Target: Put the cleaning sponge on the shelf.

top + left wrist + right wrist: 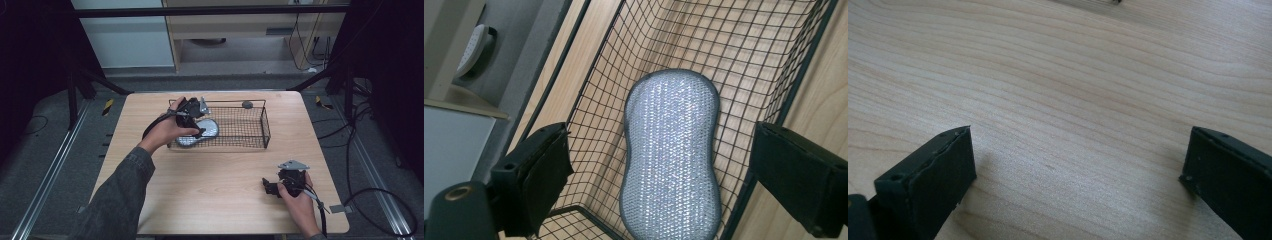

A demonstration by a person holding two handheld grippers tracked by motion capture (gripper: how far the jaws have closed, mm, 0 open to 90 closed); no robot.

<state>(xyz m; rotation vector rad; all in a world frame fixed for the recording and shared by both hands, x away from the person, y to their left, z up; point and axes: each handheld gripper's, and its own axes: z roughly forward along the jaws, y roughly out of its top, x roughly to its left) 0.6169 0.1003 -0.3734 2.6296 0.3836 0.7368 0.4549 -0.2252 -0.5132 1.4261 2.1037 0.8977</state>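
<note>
- High view: we see a wooden tabletop point(210, 170) with a black wire basket point(250, 125) lying toward its far side.
- We see a silver, peanut-shaped scrubber point(207, 131) lying flat on the basket floor at its left end.
- A small dark grey round thing point(247, 104) sits at the basket's far rim; we cannot tell what it is.
- We hold the left hand-held gripper point(192, 112) over the basket's left end, just above the scrubber, with the sleeve reaching in from the bottom left.
- In the left gripper view the scrubber point(669, 155) lies between the two jaws, which stand wide apart and touch nothing; one jaw is over the basket's inside, the other over its rim point(794, 85).
- We hold the right hand-held gripper point(272, 187) low over the near right part of the tabletop, well apart from the basket.
- In the right gripper view its jaws are spread wide, with bare wood point(1063, 100) between them and nothing held.
</note>
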